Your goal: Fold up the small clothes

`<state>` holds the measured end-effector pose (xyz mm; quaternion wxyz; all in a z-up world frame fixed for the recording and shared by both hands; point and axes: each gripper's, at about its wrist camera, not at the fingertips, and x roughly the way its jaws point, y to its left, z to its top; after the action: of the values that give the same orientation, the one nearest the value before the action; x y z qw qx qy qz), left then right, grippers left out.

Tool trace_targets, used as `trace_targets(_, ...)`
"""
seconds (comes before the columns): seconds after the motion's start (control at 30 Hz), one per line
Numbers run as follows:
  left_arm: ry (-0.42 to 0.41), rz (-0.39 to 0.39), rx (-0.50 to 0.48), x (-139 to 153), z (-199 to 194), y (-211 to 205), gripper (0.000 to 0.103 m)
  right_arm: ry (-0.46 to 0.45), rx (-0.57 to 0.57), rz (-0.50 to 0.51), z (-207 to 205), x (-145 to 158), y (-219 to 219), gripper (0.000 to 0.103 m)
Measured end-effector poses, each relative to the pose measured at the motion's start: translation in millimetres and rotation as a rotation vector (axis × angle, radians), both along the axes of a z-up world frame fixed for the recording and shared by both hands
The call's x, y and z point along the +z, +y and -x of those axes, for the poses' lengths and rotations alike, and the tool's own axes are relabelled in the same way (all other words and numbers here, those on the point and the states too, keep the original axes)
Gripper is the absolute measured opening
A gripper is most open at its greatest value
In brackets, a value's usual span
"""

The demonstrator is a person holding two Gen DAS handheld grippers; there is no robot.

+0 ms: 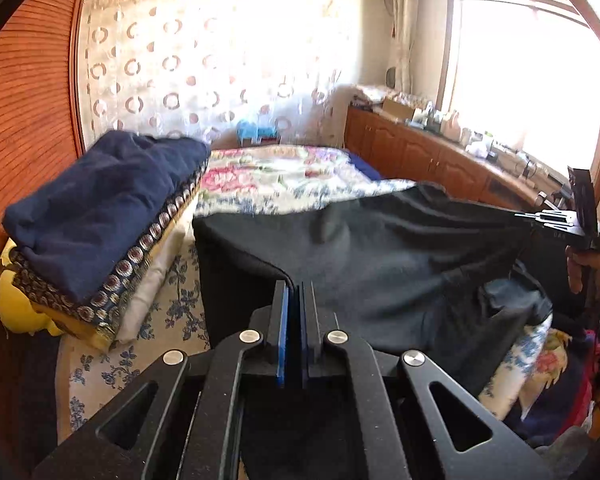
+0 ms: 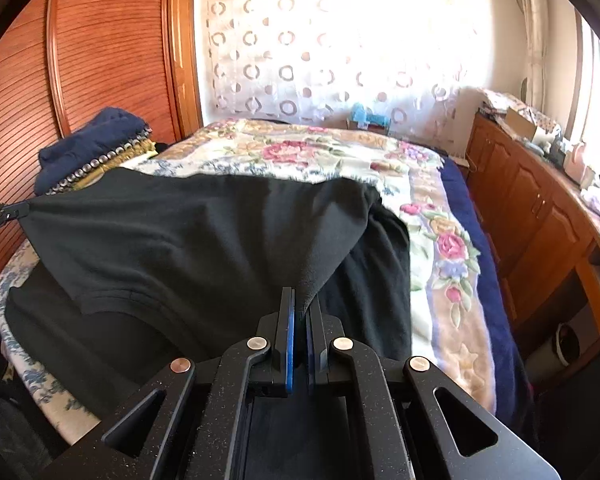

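A black garment (image 1: 380,252) is stretched between my two grippers above the bed. My left gripper (image 1: 296,292) is shut on one corner of it. My right gripper (image 2: 302,304) is shut on the other corner of the black garment (image 2: 188,240). The right gripper also shows in the left wrist view (image 1: 552,218) at the far right, and the left gripper shows at the left edge of the right wrist view (image 2: 4,214). The cloth hangs down from the held edge onto the bed, with a lower layer lying beneath it.
The bed has a floral blanket (image 2: 340,160). A stack of folded cloths topped by a navy one (image 1: 100,208) lies at the left by the wooden wardrobe (image 1: 24,100). A wooden cabinet (image 2: 540,208) with clutter runs along the right under the window.
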<state>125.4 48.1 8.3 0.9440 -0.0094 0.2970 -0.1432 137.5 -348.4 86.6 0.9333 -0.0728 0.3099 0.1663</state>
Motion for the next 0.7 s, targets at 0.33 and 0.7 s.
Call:
trace_targets(0.33,0.031,0.014,0.009,-6.3,53.8,21.2,0.006,-0.018,0.019,-0.002,63.9,11.6,-15.6,0.004)
trace_targets(0.7,0.2,-0.043,-0.001,-73.5,59.9,11.5,0.007,0.167,-0.049,-0.03,63.9,-79.3,-27.2,0.012)
